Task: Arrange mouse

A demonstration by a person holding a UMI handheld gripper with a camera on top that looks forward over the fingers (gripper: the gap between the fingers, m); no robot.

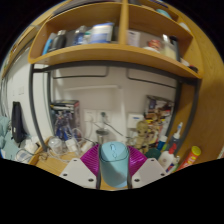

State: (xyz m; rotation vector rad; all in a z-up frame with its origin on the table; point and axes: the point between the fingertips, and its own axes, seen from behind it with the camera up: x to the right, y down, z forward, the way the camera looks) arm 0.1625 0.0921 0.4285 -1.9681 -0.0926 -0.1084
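The pale blue, smooth plastic mouse [114, 160] sits clamped between the gripper [114, 168] pads (light, slippery-looking); hold its flanks.

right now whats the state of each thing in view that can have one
gripper: fingers closed on the mouse, a pad pressing each side
mouse: light blue, held between the fingers, top up
shelf: open front, crowded with items
desk: cluttered beyond the fingers
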